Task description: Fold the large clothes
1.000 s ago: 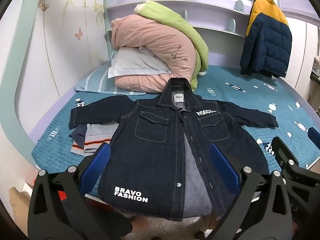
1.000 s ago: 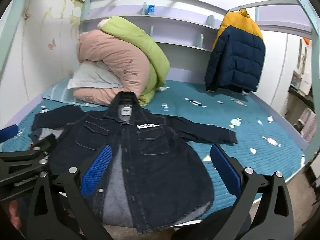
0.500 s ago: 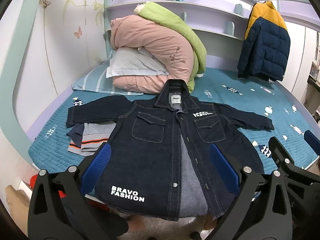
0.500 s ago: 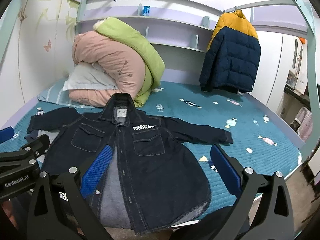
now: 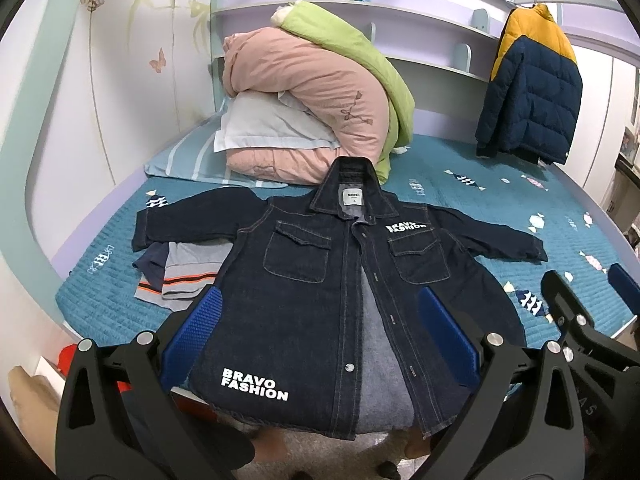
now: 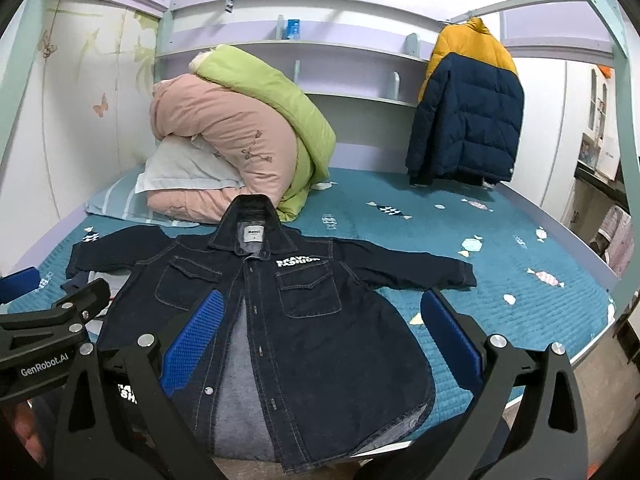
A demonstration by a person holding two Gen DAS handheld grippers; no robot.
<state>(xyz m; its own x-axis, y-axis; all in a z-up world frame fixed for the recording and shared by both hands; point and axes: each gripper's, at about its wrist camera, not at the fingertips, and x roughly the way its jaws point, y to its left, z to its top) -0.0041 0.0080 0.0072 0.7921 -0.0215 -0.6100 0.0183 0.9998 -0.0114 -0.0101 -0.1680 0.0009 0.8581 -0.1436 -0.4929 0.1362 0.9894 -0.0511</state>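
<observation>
Tongs, left [image 5: 320,336] and right [image 6: 324,340], gape empty above the dark denim jacket [image 5: 340,288]; probably start with its spread sleeves, pinching cuffs cleanly.

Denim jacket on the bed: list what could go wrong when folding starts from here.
1. The denim jacket hangs its hem over the bed's front edge; a tug could likely slide it off.
2. Its left sleeve lies over the striped garment, which a grasp may catch too.
3. The front is unbuttoned, so the panels may splay while folding.
</observation>
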